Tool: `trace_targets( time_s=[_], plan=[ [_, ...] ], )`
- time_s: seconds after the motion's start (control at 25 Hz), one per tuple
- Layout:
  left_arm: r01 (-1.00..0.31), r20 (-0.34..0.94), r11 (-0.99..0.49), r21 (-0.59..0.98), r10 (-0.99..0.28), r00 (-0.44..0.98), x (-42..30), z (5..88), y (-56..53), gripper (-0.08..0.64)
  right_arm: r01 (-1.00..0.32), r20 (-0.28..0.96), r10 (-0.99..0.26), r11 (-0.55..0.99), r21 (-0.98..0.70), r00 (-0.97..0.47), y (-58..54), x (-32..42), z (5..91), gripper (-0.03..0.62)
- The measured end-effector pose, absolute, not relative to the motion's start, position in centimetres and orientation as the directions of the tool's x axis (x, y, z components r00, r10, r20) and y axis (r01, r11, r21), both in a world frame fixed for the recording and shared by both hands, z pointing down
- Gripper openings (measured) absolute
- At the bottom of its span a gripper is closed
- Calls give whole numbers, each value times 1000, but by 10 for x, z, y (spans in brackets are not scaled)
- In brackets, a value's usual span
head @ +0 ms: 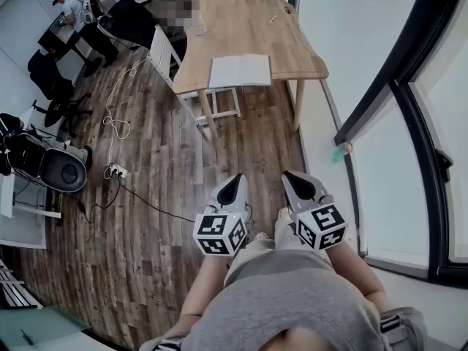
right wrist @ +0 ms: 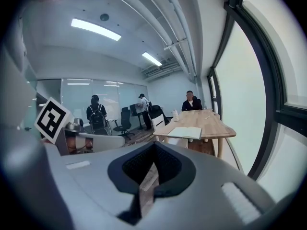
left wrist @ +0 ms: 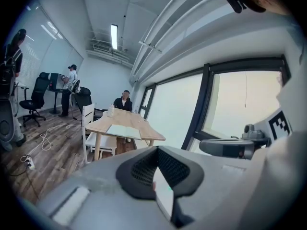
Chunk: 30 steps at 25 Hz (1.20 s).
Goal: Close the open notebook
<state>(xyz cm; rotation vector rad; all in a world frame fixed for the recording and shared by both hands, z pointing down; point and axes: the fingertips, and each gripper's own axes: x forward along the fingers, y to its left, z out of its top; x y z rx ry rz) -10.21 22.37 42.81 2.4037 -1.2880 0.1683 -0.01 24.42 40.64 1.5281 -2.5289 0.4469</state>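
1. Left gripper (head: 235, 180): held low in front of the person's body, jaws pressed together on nothing, tips aimed toward the far table (head: 241, 28).
2. Notebook (head: 240, 70): lies open and flat at the table's near end, well ahead of both grippers and slightly to the right of the left one's line. No tool is close to it, and a white chair (head: 164, 53) stands off to its left.
3. Right gripper (head: 291, 175): just beside its partner, jaws likewise closed and empty, with the notebook ahead and slightly to its left.
4. Handling, as a judgement:
   - The book looks light, with soft pages that may fan or crease and a somewhat stiffer cover.
   - It will probably slide on the smooth wood if pushed.
   - The best hold seems to be the outer edge of one half: slip a jaw under it, pinch, and fold it over the spine.
   - The other gripper can steady the opposite half.
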Motion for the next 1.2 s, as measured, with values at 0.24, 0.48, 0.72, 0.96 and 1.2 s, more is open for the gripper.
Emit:
trace_targets(
  time_s=[0.24,0.48,0.72,0.96,1.2],
  plan=[
    [-821,291,-487,298,-773,564,-116,431,231,0,-880,306,-825,443,-173,-475,251,-12,416,0],
    [-825,296,-465,323,-778,554,-125,436,231,0,-871,299,-821,426,-244,-485,247,-15,420,0],
    [-826,305,-440,351,-781,545,-128,444,220,0,-870,323,-810,432,-237,-490,233,-13,428,2],
    [-832,312,-413,370,-788,530,-133,451,186,0,-833,294,-783,478,-277,-548,192,-21,426,2],
    [-843,313,-391,370,-802,509,-133,455,130,0,-798,281,-749,536,-274,-600,138,-23,426,1]
  ],
)
